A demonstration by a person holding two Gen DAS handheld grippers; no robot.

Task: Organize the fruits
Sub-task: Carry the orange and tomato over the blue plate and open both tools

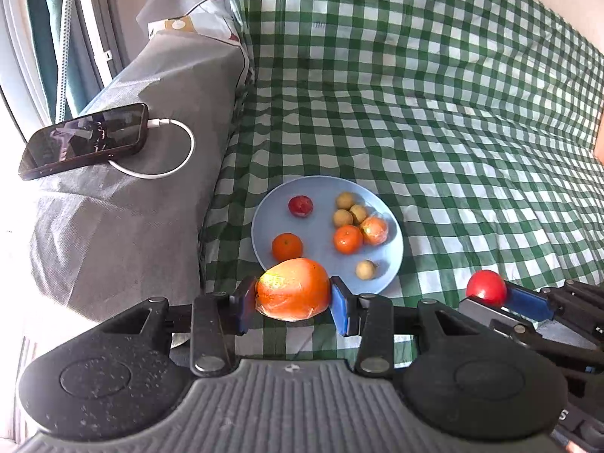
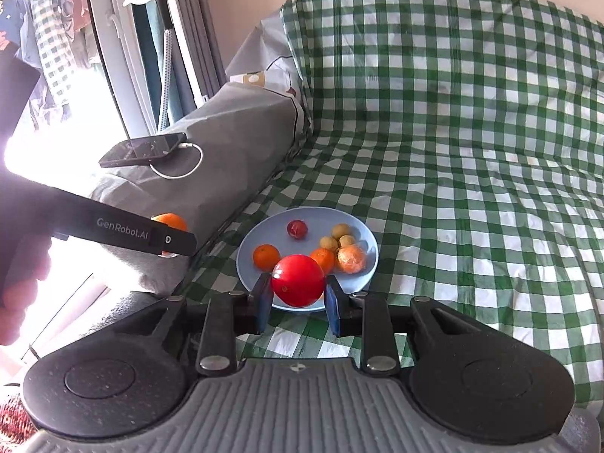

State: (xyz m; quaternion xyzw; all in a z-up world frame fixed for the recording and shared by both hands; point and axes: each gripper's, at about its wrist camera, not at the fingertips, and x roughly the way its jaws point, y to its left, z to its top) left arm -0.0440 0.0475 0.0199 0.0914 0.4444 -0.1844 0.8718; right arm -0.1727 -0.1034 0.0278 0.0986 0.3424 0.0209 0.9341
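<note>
Blue plate [image 1: 392,249] lying lower centre on bed, already carrying smaller fruits. Left tongs [image 1: 293,296] clamping big orange fruit [image 1: 294,288]; right tongs [image 2: 298,298] clamping red fruit [image 2: 298,281]. Both remaining to place.

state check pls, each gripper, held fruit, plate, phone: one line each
left gripper: shut on the wrapped orange fruit, near plate's edge
right gripper: shut on the red fruit, near plate's edge
blue plate: flat on the checked cloth, holding loose fruit: two mandarins, one wrapped orange, one small red, four small tan
phone: lying on the grey cushion, white cable plugged in, screen dark
</note>
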